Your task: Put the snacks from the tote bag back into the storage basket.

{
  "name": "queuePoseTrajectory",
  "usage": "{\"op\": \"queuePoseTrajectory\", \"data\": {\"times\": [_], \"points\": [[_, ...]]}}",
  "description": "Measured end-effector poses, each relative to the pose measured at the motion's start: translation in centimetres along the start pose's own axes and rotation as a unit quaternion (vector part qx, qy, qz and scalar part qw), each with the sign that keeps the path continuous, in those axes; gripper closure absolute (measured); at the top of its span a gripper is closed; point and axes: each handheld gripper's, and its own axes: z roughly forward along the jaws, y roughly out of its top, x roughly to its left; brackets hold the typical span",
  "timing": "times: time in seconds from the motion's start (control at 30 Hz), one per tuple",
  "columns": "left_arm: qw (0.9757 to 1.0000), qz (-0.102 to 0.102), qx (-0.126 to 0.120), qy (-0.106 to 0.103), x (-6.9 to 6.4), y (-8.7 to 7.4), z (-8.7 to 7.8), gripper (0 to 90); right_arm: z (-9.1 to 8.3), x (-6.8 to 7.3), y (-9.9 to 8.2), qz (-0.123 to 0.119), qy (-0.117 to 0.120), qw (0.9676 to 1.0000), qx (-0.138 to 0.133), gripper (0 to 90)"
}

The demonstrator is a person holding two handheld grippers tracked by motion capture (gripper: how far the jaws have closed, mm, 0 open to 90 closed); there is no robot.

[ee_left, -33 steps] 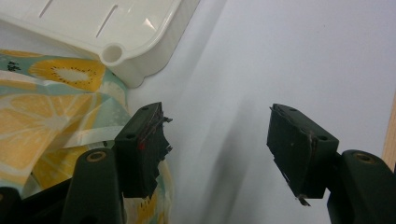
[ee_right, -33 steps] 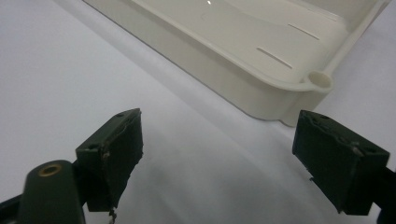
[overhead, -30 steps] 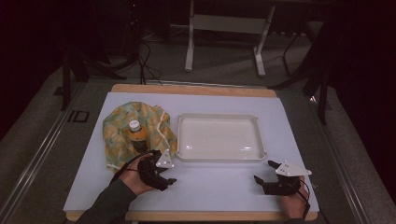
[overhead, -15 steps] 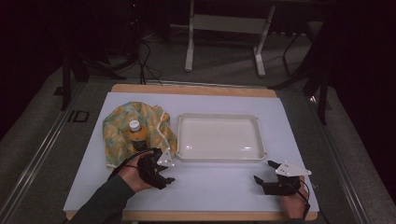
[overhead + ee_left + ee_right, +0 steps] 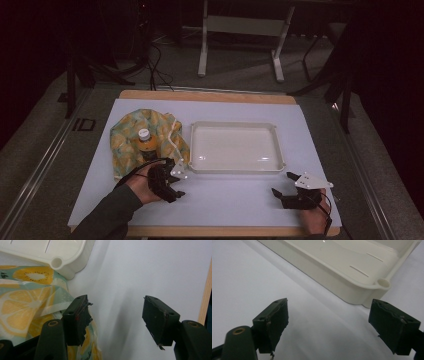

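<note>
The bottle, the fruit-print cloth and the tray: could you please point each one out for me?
bottle [image 5: 145,143], high view, on its orange body below the cap.
fruit-print cloth [image 5: 22,302], left gripper view, on a lemon slice print.
tray [image 5: 352,270], right gripper view, on its bare floor.

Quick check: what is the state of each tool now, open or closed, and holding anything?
Left tool: open, just been closing a little, holding nothing; one jaw lies over the fruit-print cloth.
Right tool: open, holding nothing.
</note>
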Motion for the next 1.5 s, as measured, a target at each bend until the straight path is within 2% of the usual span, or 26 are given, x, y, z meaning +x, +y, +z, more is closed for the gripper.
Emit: {"op": "queuePoseTrajectory", "data": {"times": [0.43, 1.03, 1.5], "points": [[0.9994, 0.016, 0.029, -0.009, 0.3, 0.4, -0.7, 40.6, 0.0, 0.0, 0.0, -0.001, 0.0, 1.0, 0.0, 15.8], [0.9965, 0.044, 0.07, -0.01, 1.1, 1.6, -2.4, 40.2, 0.0, 0.0, 0.0, -0.001, 0.0, 1.0, -0.001, 15.8], [0.9961, 0.051, 0.07, -0.016, 1.4, 2.0, -2.9, 40.0, 0.0, 0.0, 0.0, -0.003, 0.001, 1.0, -0.001, 15.8]]}}
